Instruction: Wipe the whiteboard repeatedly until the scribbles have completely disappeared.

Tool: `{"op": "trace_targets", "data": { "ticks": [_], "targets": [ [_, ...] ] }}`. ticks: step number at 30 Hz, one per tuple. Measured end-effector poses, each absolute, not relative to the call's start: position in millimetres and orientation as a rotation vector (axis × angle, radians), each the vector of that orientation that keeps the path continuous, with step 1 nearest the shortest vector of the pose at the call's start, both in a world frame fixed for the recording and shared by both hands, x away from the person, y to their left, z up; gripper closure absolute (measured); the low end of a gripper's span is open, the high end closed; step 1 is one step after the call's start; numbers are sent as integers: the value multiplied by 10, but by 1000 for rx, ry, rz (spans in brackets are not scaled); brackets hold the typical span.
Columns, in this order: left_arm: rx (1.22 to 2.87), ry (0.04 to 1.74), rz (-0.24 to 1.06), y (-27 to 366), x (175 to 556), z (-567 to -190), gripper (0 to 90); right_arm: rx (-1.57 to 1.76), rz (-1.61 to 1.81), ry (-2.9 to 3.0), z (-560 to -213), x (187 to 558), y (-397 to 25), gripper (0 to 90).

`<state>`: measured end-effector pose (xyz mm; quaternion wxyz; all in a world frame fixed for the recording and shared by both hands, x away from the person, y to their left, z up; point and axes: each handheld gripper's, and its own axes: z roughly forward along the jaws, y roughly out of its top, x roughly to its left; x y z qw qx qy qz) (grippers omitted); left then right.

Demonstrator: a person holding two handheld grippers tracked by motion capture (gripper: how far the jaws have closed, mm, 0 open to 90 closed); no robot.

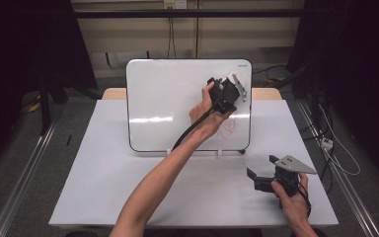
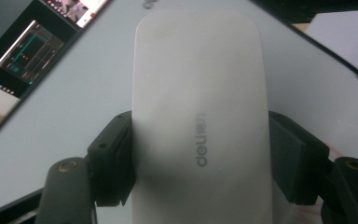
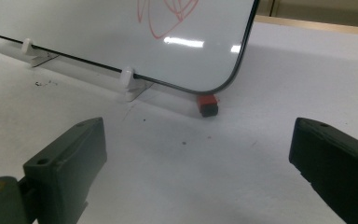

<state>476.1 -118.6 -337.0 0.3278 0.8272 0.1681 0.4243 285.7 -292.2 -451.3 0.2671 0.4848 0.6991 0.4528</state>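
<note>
A whiteboard (image 1: 168, 98) stands tilted on white feet at the back of the table. Red scribbles (image 1: 228, 127) mark its lower right part. My left gripper (image 1: 227, 94) is held up against the board's right side, above the scribbles. It is shut on a white eraser (image 2: 200, 116) with grey lettering, a black pad pressing each long side, and the eraser's far end lies over the board. My right gripper (image 1: 260, 166) rests low at the table's front right, open, with nothing between its jaws. It faces the board's lower right corner (image 3: 233, 79) and the red scribbles (image 3: 168, 14).
A white sheet (image 1: 128, 187) covers the table. A small red and black object (image 3: 208, 105) lies on it under the board's lower right corner. White clip feet (image 3: 129, 79) hold the board's bottom edge. Cables trail on the floor (image 1: 335, 148) to the right.
</note>
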Motion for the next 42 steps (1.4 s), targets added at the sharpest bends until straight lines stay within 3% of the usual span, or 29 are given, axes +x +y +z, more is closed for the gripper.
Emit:
{"op": "trace_targets", "data": {
  "ticks": [10, 20, 32, 42],
  "targets": [
    [2141, 319, 1070, -1112, 4531, -3663, 311, 1312, 1219, 1885, -4511, 2844, -2927, 43],
    [2094, 261, 1030, -1045, 4626, -3631, 310, 1312, 1217, 1881, -4515, 2851, -2941, 43],
    [2076, 310, 1040, -1042, 4885, -3313, 310, 1315, 1222, 1881, -4515, 2844, -2949, 43],
    [2003, 460, 1051, -940, 5047, -3120, 310, 1326, 1220, 1875, -4517, 2830, -2959, 43]
  ]
}}
